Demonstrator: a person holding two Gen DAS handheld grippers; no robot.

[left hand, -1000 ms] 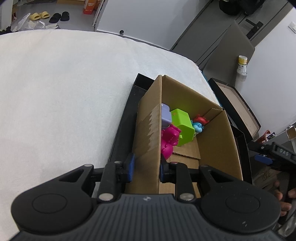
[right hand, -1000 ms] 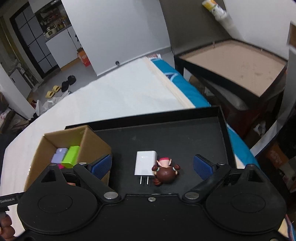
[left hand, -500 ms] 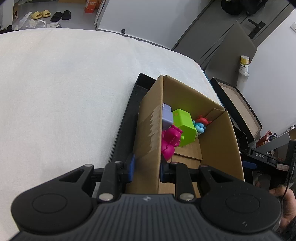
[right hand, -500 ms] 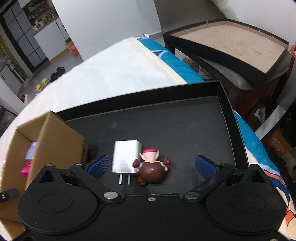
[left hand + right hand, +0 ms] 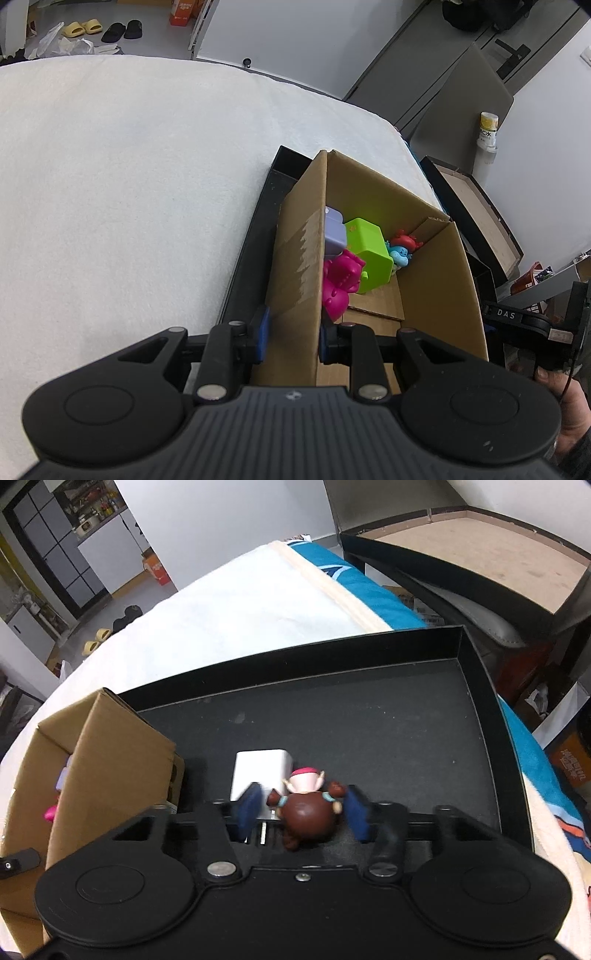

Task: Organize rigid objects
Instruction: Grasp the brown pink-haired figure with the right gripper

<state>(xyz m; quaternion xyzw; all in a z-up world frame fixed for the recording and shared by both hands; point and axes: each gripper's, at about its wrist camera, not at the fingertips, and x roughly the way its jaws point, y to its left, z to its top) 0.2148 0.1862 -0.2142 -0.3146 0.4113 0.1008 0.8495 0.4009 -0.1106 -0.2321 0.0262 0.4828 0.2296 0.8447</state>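
Cardboard wall was what your left gripper (image 5: 291,338) had hold of: its blue pads were pinched on the near side panel of the open cardboard box (image 5: 436,295), one pad outside and one inside. Ahead of those fingers, down in the box, lay a magenta toy (image 5: 338,282) closest to the claw, a lavender block (image 5: 334,236) beyond it against the gripped wall, a lime green block (image 5: 369,251) to their right, and a small blue-and-red figure (image 5: 400,249) in the far right corner. The box stood in a black tray (image 5: 255,243) on the white cloth (image 5: 129,184).

Your right gripper (image 5: 301,810) had its jaws drawn in narrow around the brown figurine (image 5: 308,818), which stood between the pads on the tray floor. The right pad sat just beside the figurine's arm; the pads were blurred, so whether they actually touched it could not be told. A white charger (image 5: 260,771) lay just ahead and to the left of the claw, touching the figurine, with the left pad over its near corner. The cardboard box stood further left in the same tray.
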